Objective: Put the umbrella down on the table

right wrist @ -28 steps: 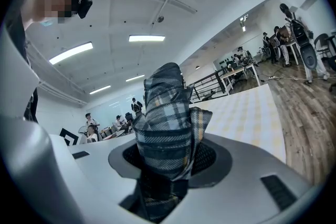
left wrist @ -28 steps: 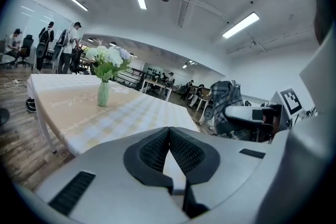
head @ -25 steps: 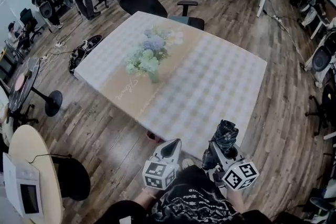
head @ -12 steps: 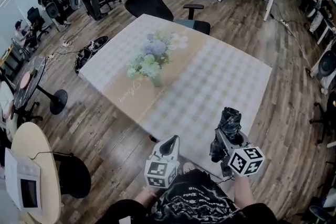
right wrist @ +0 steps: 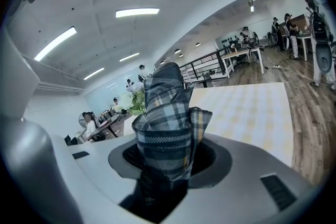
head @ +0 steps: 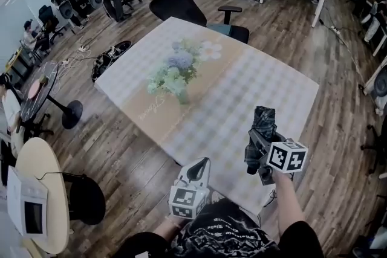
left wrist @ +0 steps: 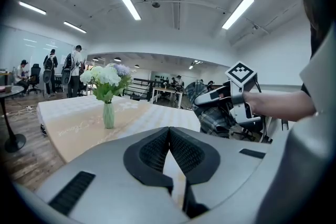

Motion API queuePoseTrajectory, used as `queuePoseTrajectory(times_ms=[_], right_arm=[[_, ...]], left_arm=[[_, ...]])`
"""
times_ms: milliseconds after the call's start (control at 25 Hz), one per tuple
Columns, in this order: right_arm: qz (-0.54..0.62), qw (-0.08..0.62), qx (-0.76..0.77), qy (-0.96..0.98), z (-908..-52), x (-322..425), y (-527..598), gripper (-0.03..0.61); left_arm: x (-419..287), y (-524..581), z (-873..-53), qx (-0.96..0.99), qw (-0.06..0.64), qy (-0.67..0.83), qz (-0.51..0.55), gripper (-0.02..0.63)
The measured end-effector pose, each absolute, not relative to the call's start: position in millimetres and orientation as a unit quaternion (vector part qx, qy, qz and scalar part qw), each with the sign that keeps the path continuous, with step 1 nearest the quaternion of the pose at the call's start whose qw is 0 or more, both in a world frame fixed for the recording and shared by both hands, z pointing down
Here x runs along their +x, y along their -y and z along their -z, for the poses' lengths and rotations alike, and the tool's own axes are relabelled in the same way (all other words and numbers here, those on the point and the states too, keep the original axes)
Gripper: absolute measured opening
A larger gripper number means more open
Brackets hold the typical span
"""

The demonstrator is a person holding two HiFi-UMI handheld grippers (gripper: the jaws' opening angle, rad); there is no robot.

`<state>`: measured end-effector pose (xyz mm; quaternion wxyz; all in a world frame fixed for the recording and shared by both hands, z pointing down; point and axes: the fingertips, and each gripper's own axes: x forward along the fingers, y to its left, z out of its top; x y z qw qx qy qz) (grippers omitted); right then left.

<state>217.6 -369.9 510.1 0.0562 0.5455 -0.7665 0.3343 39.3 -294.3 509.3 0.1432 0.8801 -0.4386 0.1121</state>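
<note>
A folded plaid umbrella (head: 263,122) stands upright in my right gripper (head: 259,141), which is shut on its lower part. In the head view it hangs over the near right corner of the table (head: 272,78), which has a checked cloth. The right gripper view shows the umbrella (right wrist: 167,118) rising between the jaws of that gripper (right wrist: 165,159), with the table (right wrist: 247,107) beyond. My left gripper (head: 199,167) is held off the table's near edge, left of the umbrella; its pads (left wrist: 181,152) meet at the tip with nothing between them. From there the umbrella (left wrist: 210,110) shows at the right.
A vase of flowers (head: 175,74) stands at the middle of the table on a beige runner. A black office chair (head: 181,3) sits at the far side. A fan on a stand (head: 42,90), a round side table (head: 42,190) and floor cables (head: 112,56) are to the left.
My right gripper has carried the umbrella forward, from off the table's near edge to over its near right corner. The left gripper has shifted a little forward.
</note>
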Motion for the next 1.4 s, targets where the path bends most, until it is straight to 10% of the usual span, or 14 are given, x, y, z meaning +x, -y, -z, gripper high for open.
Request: queuePoseTrajectory(times_ms=[1400], right_arm=[[-0.500,0.217,0.487,0.683,-687,194,551,0.195]], left_arm=[[-19,369,-542,0.822,0.183,0.522,-0.136,0.018]])
